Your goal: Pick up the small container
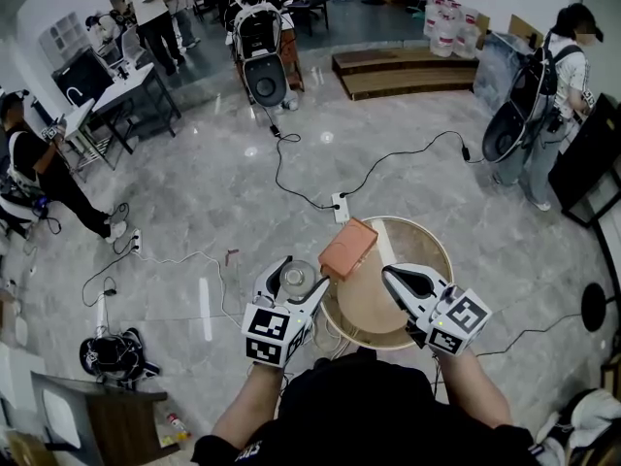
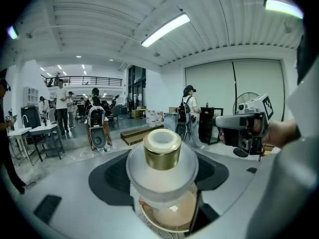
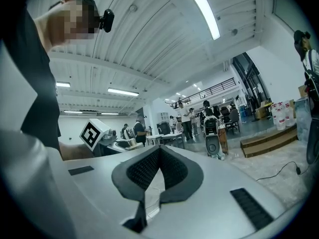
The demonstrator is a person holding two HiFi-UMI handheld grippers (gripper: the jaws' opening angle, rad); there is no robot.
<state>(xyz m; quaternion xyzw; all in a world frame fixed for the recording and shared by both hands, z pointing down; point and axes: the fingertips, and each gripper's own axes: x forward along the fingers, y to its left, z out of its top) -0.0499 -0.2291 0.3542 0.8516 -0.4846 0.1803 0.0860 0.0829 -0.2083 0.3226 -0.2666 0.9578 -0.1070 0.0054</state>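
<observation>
**Trainee:** Status of the left gripper [image 1: 303, 272]?

**Instructor:** Clamped on the small container [image 2: 162, 166]. The left gripper view shows both pads pressed against the frosted body just below the gold collar [image 2: 162, 154]. The white cap is uppermost and the axis is upright.

**Trainee:** Where is the container?

**Instructor:** In the head view it hangs clear of any surface, just outside the rim of the round table [image 1: 432, 250] at 9 o'clock. The orange box [image 1: 347, 248] lies on the table at 11 o'clock. Its near corner is close to the left gripper, and I cannot tell whether they touch.

**Trainee:** And the right gripper [image 1: 391, 274]?

**Instructor:** Its jaws are closed on nothing, with the tips meeting. It sits above the table's middle, and its body trails toward 4 o'clock.

**Trainee:** Which step applies?

**Instructor:** By my judgement the pick-up is essentially made, so the step in hand is a secure lift and hold. Proceed as follows:

1. Hold the clamping force constant. The body looks smooth and rounded, so it will probably slip if the pads relax.
2. Hold the axis vertical. Tilting would likely let the jar roll between the pads.
3. Move straight up or toward 9 o'clock, away from the box corner.
4. Leave the right gripper clear of the left gripper's path.
</observation>
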